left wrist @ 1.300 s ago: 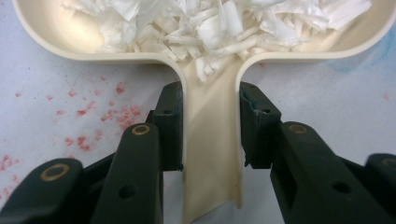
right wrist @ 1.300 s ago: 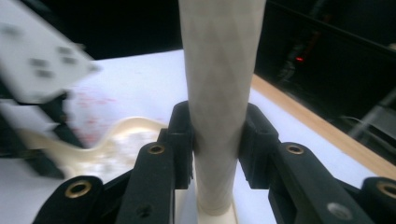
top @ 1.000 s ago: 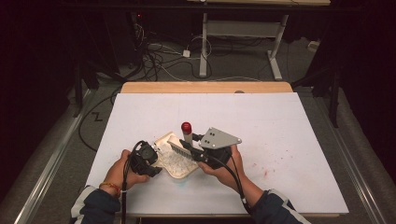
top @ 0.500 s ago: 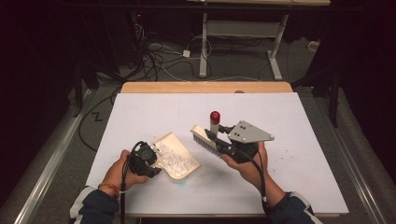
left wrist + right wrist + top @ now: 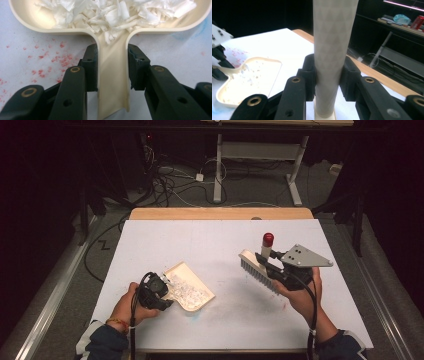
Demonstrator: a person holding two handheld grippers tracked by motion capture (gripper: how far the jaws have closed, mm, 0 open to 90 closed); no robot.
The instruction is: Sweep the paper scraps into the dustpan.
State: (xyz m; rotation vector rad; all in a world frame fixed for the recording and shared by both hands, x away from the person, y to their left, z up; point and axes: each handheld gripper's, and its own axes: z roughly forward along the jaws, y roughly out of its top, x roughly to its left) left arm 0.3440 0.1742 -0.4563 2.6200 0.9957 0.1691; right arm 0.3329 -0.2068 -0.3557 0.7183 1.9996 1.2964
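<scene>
Left hand-held gripper (image 5: 161, 292): clamped on the dustpan (image 5: 189, 286) handle.
Dustpan: flat on the white surface (image 5: 210, 245), left of centre, filled with paper shreds (image 5: 117, 12).
Right hand-held gripper (image 5: 267, 265): clamped on the brush (image 5: 256, 268) handle.
Brush: raised over the surface, well apart from the dustpan.

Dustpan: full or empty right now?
Loaded. The dustpan holds a heap of white paper shreds spilling toward its handle, which the left gripper clamps.
</scene>
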